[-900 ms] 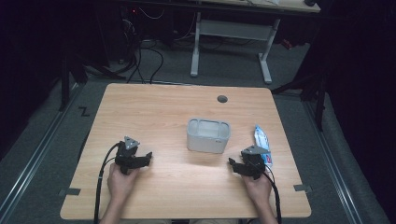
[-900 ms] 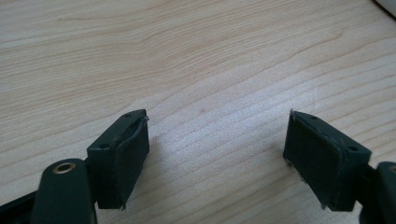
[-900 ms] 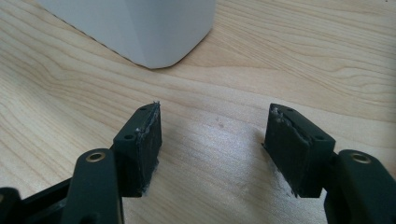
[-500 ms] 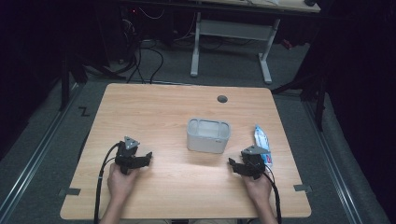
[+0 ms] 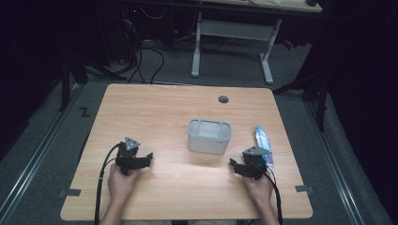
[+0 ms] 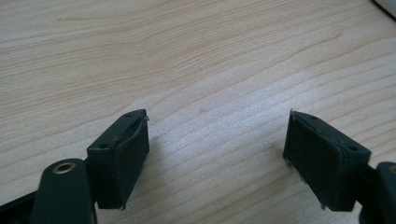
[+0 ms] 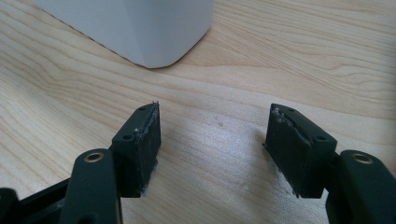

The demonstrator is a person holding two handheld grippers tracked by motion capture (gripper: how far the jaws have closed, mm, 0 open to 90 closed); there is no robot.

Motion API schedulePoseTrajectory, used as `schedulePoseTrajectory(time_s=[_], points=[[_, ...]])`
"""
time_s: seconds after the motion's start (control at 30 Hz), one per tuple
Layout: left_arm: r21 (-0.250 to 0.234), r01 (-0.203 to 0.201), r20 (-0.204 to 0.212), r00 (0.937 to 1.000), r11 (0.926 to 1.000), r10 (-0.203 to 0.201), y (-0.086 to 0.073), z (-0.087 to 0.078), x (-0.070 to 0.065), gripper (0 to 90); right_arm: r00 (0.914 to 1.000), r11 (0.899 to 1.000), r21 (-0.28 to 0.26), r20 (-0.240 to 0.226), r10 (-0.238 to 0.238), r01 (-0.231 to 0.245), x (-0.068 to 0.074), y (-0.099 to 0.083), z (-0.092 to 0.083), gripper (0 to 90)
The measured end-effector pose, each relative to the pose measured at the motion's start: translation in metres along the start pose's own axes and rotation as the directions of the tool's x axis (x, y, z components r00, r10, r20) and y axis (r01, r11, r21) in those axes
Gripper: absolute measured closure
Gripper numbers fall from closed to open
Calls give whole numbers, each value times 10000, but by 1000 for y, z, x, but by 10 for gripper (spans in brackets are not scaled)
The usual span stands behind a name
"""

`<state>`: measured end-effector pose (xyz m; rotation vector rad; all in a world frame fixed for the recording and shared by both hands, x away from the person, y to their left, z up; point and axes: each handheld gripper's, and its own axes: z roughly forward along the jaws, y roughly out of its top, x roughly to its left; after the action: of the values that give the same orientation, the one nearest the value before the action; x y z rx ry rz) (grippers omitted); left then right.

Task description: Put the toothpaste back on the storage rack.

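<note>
Wooden surface [image 5: 155, 112] carries a grey container [image 5: 209, 136] near its middle, with a blue-and-white tube [image 5: 263, 144] lying to its right. Right gripper [image 5: 238, 165] rests near the surface's front edge with jaws spread wide and nothing between them; the container stands just ahead of them, apart, and the tube lies just beside this gripper. Left gripper [image 5: 146, 158] sits well left of the container, jaws likewise released over bare wood.

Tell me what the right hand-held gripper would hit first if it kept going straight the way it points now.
Probably the grey bin. The right hand-held gripper stands open over bare table, and the bin's rounded corner lies ahead and slightly left of its line, so it might only graze it.
</note>
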<state>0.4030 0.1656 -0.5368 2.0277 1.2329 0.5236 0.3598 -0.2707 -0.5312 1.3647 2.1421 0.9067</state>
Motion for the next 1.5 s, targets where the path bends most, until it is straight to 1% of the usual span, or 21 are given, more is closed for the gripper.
schedulePoseTrajectory(time_s=[0.07,0.1,0.13,0.23,0.37,0.47,0.53,0.57,0.7,0.83,0.93,1.0,1.1,1.17,1.23,1.3,1.37,1.4,1.43,1.47,1.5], points=[[-1,-3,7,10000,10000,3,0,0,0,224,10000,10000,2,13,32,-32,0,0,0,376],[0,-3,10,10000,10000,3,0,0,0,224,9999,9999,-78,66,76,-76,0,-1,-2,429],[1,-4,11,10000,10000,4,0,0,0,224,9999,9999,-78,66,76,-76,0,-1,-2,429],[5,-25,-7,10000,10000,25,0,0,0,223,9996,9996,-109,3,277,-277,0,-3,-4,443],[5,-33,-6,10000,10000,33,0,0,0,218,9995,9995,-113,98,298,-296,-1,-4,-5,446],[22,-40,0,10000,10000,40,0,0,0,218,9994,9992,-228,77,332,-330,-1,-6,-8,450],[10,-39,-11,10000,10000,39,0,0,0,218,9992,9987,-315,-41,394,-395,-1,-6,-10,464],[8,-37,-11,10000,10000,37,0,0,0,218,9986,9980,-385,-148,501,-507,-1,-6,-12,466],[9,-36,-10,10000,10000,36,0,0,0,218,9974,9961,-624,-388,608,-631,-2,-7,-19,471],[6,-37,-11,10000,10000,37,0,0,0,218,9971,9955,-696,-462,612,-644,-3,-8,-22,472],[7,-33,-9,10000,10000,33,0,0,0,218,9947,9940,-791,-746,703,-762,-5,-10,-23,475],[6,-36,-10,10000,10000,36,0,0,0,218,9945,9937,-810,-769,707,-769,-5,-12,-24,474],[10,-37,-10,10000,10000,37,0,0,0,218,9953,9940,-849,-736,634,-696,-6,-13,-25,474],[12,-40,-11,10000,10000,40,0,0,0,218,9955,9937,-853,-666,669,-724,-6,-15,-28,470],[24,-51,-10,10000,10000,51,0,0,0,218,9964,9929,-965,-544,645,-696,-5,-16,-30,450],[24,-53,-10,10000,10000,53,0,0,0,218,9980,9922,-1095,-294,567,-596,-5,-18,-32,440],[24,-53,-11,10000,10000,54,0,0,0,218,9973,9906,-1192,-378,636,-677,-6,-18,-35,437],[33,-52,-16,10000,10000,52,0,0,0,218,9961,9887,-1276,-503,722,-781,-8,-19,-39,436],[33,-52,-16,10000,10000,52,0,0,0,218,9961,9887,-1276,-503,722,-781,-8,-19,-39,436],[43,-56,-17,10000,10000,56,0,0,0,218,9950,9881,-1234,-503,858,-914,-8,-18,-41,436],[24,-52,-12,10000,10000,52,0,0,0,218,9949,9881,-1225,-515,872,-929,-9,-18,-42,436]])
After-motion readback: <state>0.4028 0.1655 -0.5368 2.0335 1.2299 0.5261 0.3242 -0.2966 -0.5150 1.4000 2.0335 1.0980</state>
